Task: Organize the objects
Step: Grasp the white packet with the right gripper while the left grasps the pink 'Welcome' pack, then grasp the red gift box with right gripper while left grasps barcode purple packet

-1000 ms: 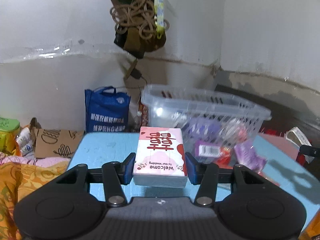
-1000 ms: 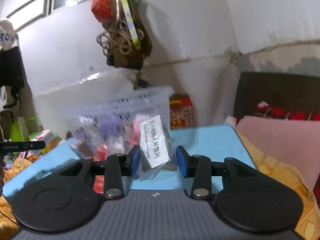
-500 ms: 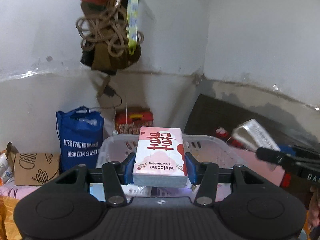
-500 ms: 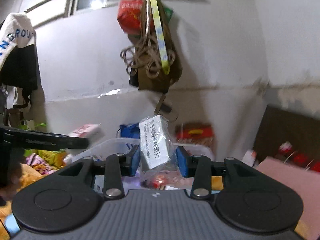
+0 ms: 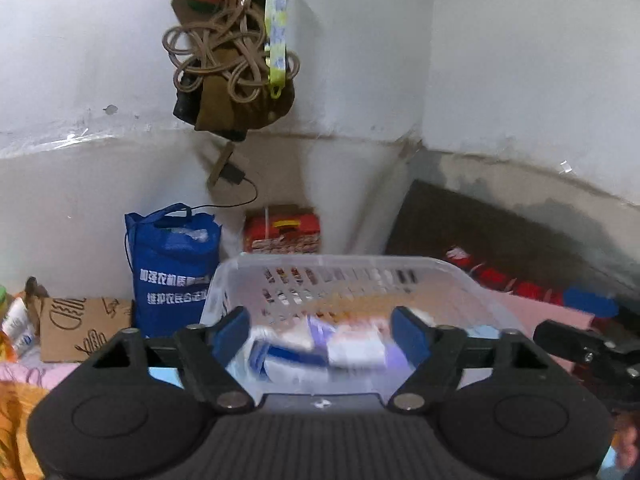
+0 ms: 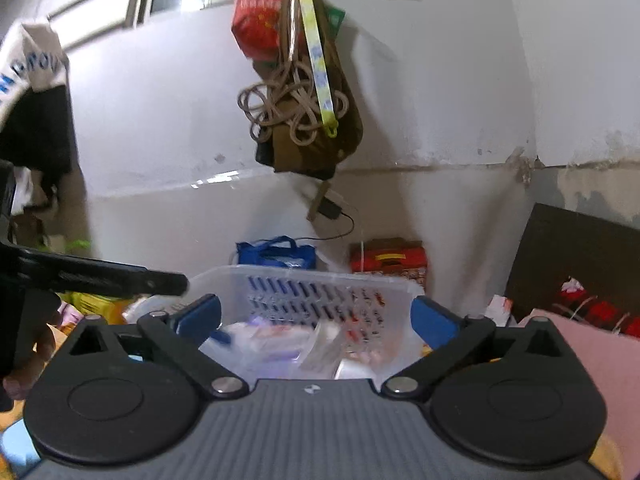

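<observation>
Nearest in the left wrist view, the left gripper point(image 5: 320, 332) has its blue pads point(image 5: 231, 334) spread wide with nothing pinched between them; its jaws have just been opening. Through the gap lies the clear plastic basket point(image 5: 460, 280), directly below and ahead of the fingers. Inside it sit blurred white, blue and purple packets point(image 5: 340, 348); which one is which cannot be told. At the right edge of this view the black finger of the right gripper point(image 5: 576, 346) reaches in beside the basket.

In the right wrist view, the right gripper point(image 6: 316, 320) is also splayed fully apart and grips nothing; its jaws have just been opening too. The same basket point(image 6: 304, 276) lies under and beyond its pads point(image 6: 434, 320), holding a clear plastic pouch point(image 6: 320, 346) among other blurred packets. The left gripper's black finger point(image 6: 104, 280) crosses in from the left, level with the basket's rim.

Behind the basket stand a blue tote bag point(image 5: 172, 264) with white lettering and a red carton point(image 5: 284, 228) against the white wall point(image 5: 100, 60). A cardboard piece point(image 5: 84, 328) leans left of the tote. Higher up, a coil of tan rope point(image 5: 228, 56) hangs over a brown bag with a yellow-green strap point(image 5: 276, 28).
</observation>
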`<state>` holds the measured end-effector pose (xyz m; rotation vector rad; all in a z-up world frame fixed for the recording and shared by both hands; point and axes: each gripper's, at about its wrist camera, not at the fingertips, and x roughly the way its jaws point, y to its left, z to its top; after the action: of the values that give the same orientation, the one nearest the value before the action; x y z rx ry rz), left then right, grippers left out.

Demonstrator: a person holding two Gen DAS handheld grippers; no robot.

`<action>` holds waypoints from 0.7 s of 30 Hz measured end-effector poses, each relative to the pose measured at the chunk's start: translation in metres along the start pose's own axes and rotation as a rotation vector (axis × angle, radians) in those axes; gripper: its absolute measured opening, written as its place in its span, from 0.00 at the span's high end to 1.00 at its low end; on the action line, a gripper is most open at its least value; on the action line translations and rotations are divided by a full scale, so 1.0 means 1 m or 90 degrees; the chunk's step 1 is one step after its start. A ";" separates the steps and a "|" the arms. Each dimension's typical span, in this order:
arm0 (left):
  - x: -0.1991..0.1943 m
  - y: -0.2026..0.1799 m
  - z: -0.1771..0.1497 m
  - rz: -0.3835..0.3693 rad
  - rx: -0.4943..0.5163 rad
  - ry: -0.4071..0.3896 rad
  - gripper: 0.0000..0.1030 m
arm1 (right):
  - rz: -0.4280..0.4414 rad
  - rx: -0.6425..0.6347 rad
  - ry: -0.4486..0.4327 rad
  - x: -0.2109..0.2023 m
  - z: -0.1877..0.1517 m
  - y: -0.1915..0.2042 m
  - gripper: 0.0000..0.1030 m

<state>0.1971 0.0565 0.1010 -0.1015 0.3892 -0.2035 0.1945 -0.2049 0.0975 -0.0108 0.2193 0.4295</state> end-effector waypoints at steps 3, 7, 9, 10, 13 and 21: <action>-0.021 0.002 -0.036 -0.006 -0.011 -0.005 0.15 | -0.031 0.037 0.008 -0.025 -0.037 0.000 0.00; -0.027 0.002 -0.086 0.008 -0.020 0.004 0.15 | -0.048 0.072 0.033 -0.040 -0.086 0.011 0.00; -0.017 -0.002 -0.095 0.025 -0.010 0.019 0.15 | -0.060 0.046 0.045 -0.040 -0.104 0.021 0.01; -0.011 -0.003 -0.097 0.023 -0.012 0.030 0.15 | -0.062 0.039 0.064 -0.036 -0.109 0.026 0.06; 0.005 -0.006 -0.101 0.014 -0.016 0.046 0.15 | -0.041 0.046 0.086 -0.030 -0.117 0.031 0.16; 0.037 -0.007 -0.107 0.030 -0.013 0.070 0.26 | -0.034 0.026 0.127 -0.021 -0.121 0.033 0.36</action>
<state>0.1875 0.0355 -0.0103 -0.1014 0.5025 -0.1584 0.1371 -0.1899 -0.0147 -0.0200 0.4237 0.3702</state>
